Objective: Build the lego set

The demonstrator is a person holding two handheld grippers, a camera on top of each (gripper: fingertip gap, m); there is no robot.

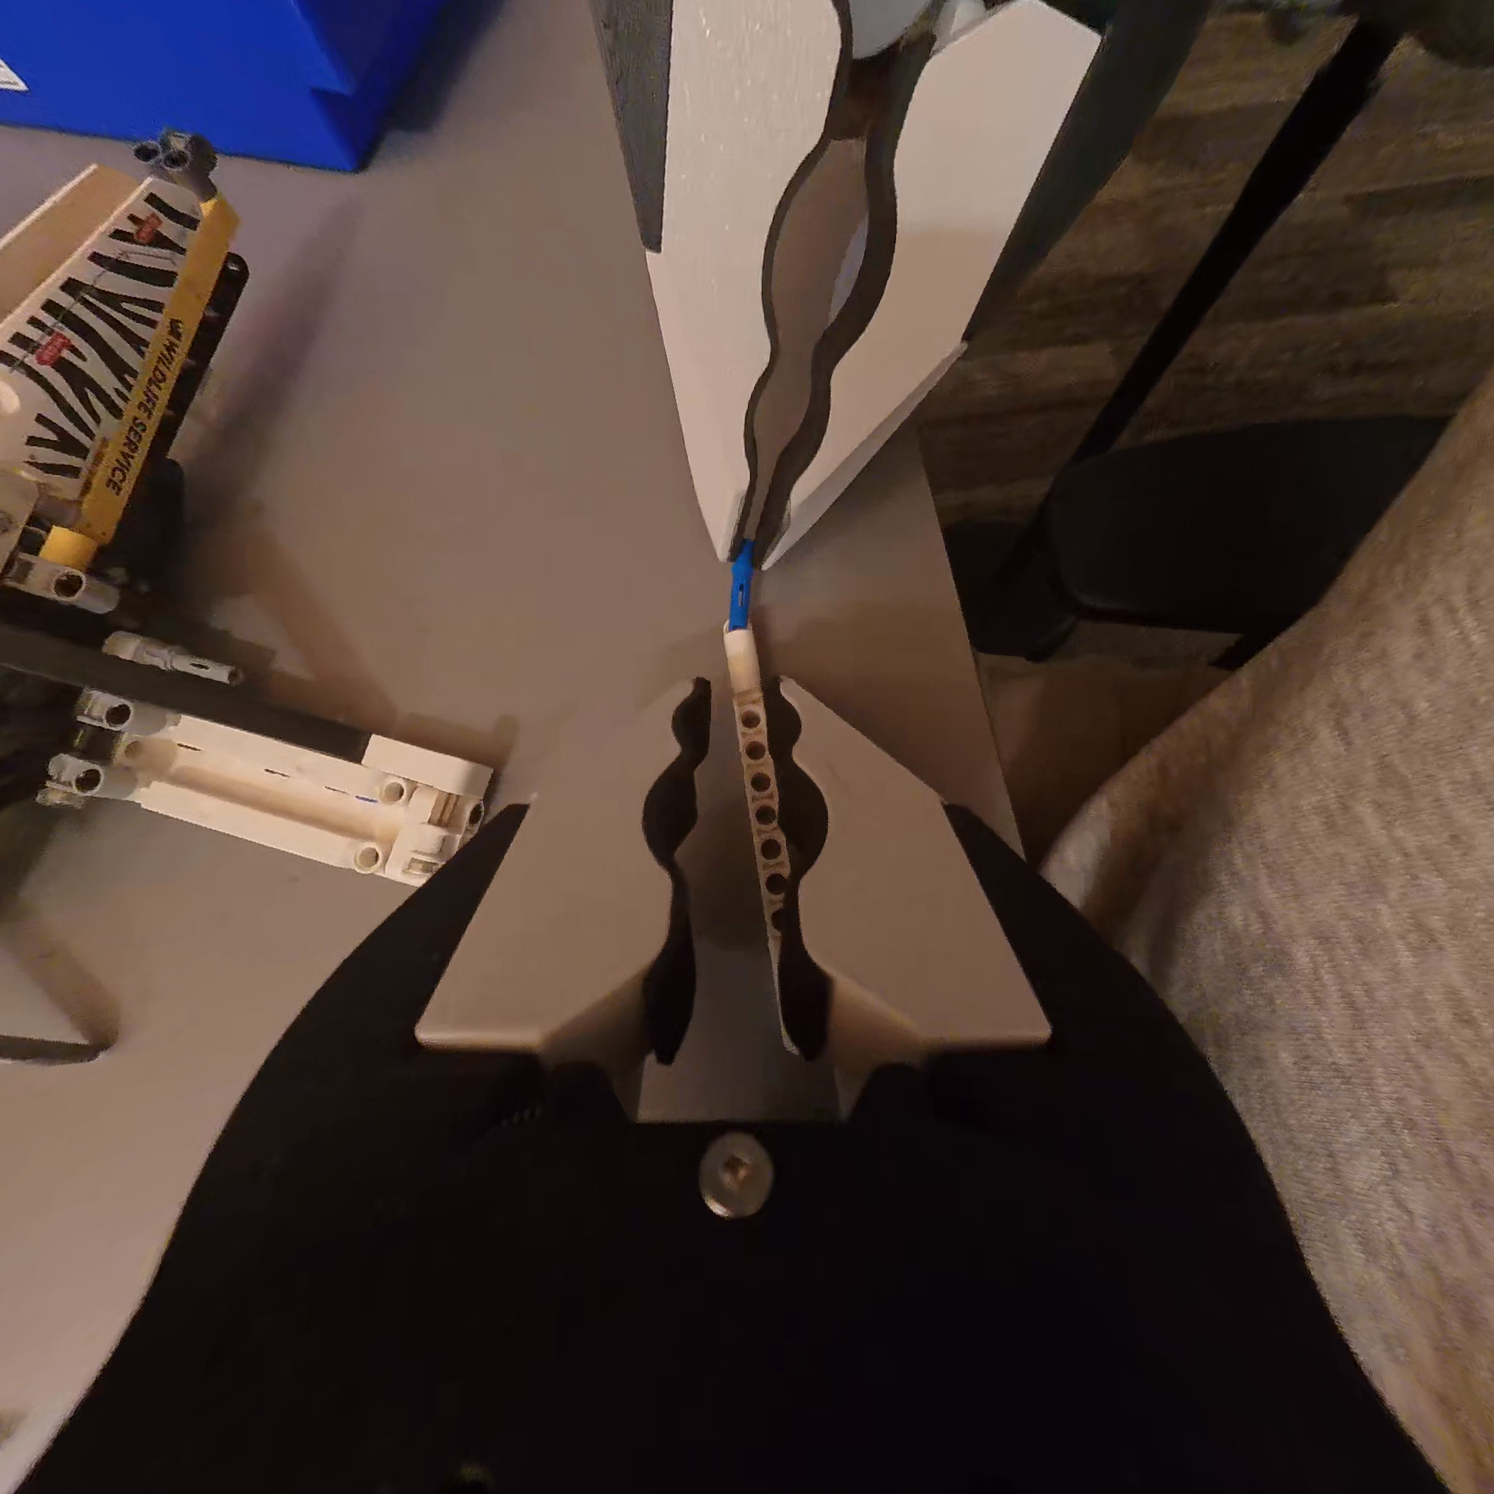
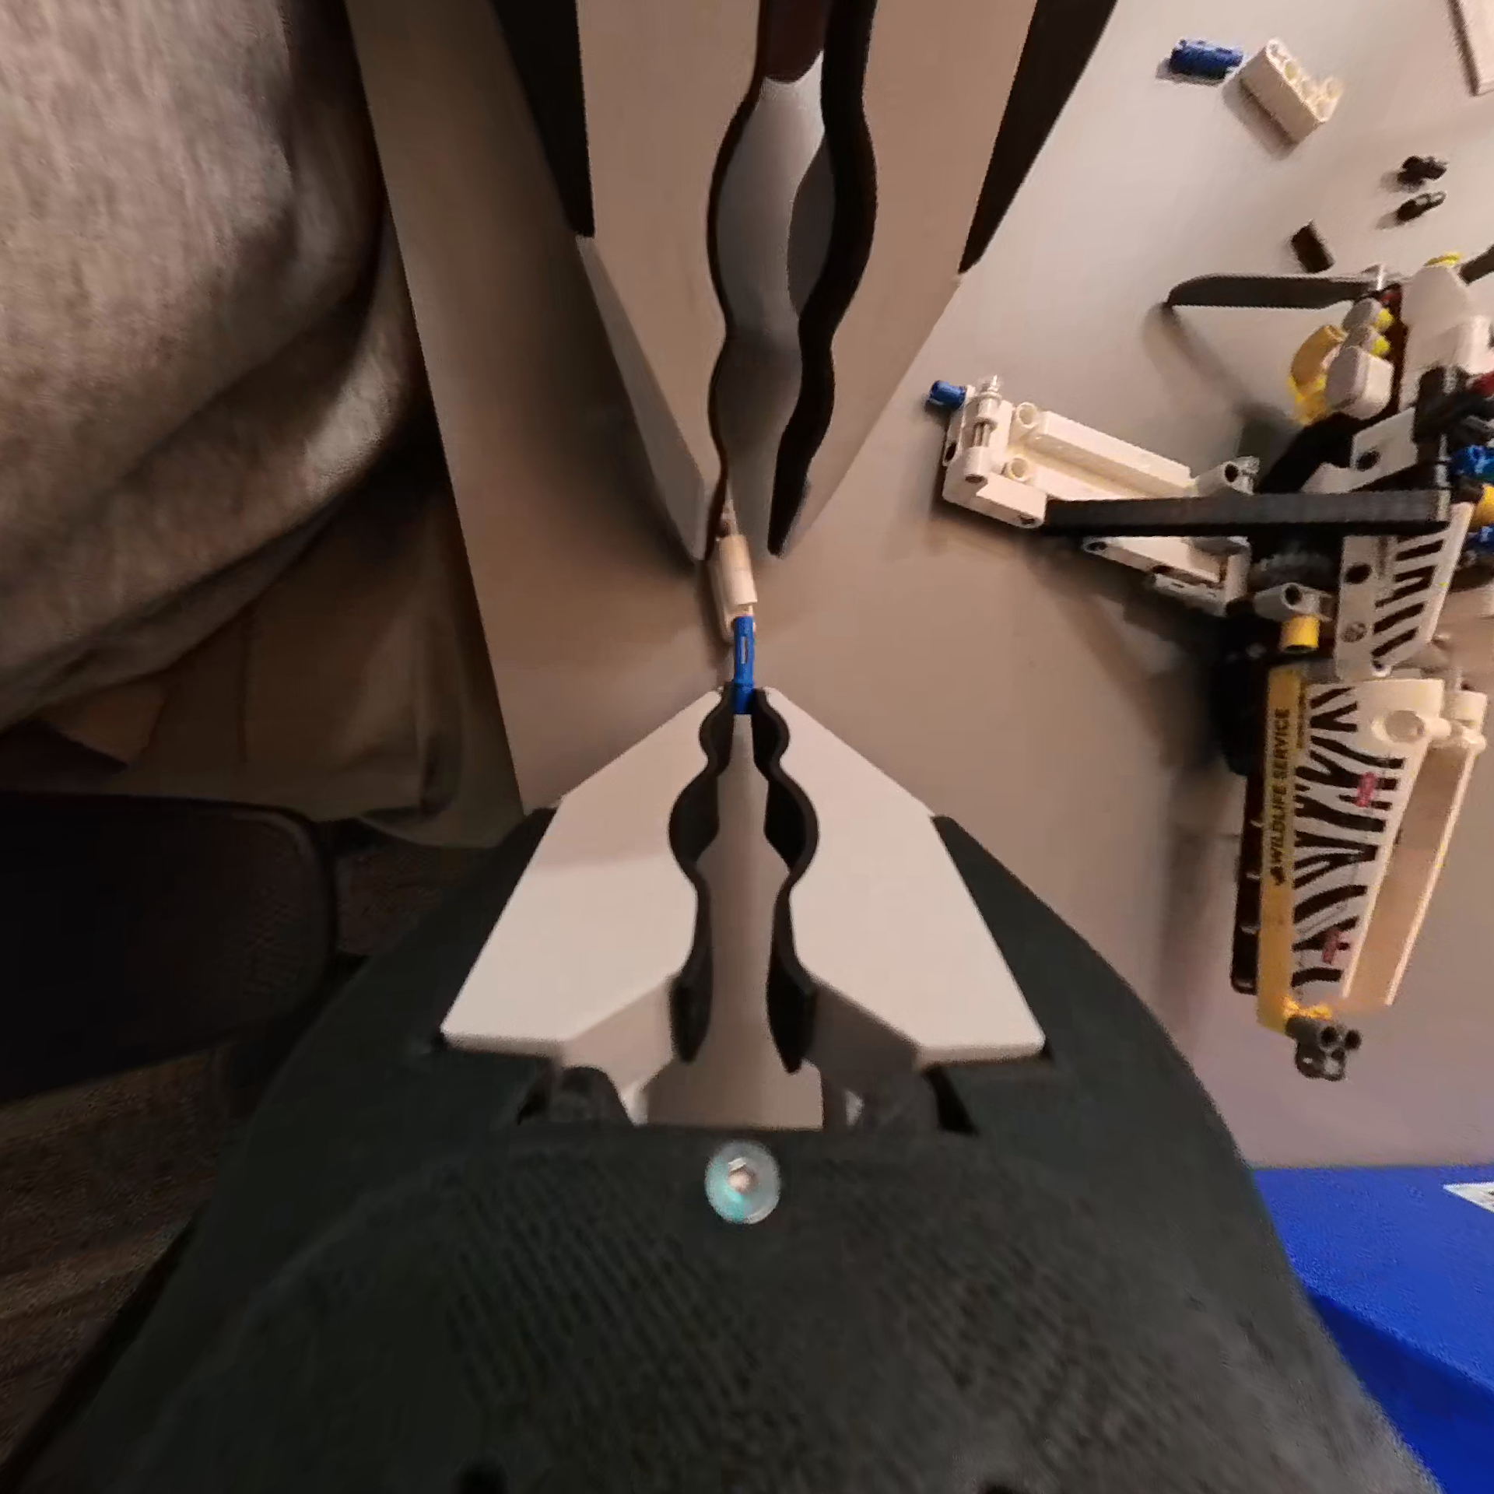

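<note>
My left gripper (image 1: 744, 687) is shut on a white beam with holes (image 1: 760, 792), whose end sticks out past the tips. My right gripper (image 2: 740, 700) is shut on a short blue pin (image 2: 742, 659). The two grippers face each other tip to tip above the grey table (image 1: 485, 404). The blue pin (image 1: 740, 594) meets the end of the beam (image 2: 732, 578). The right gripper (image 1: 752, 550) enters the left wrist view from above. The part-built model with zebra-striped and yellow panels (image 2: 1334, 768) lies on the table beside them (image 1: 105, 388).
A blue box (image 1: 202, 73) stands behind the model and shows in the right wrist view (image 2: 1415, 1334). A loose white brick (image 2: 1285, 85), a blue piece (image 2: 1204, 56) and small black pins (image 2: 1415, 186) lie on the table. A person's grey clothing (image 1: 1293, 1010) is at the table edge. Left and right tips are no more than a few centimetres apart.
</note>
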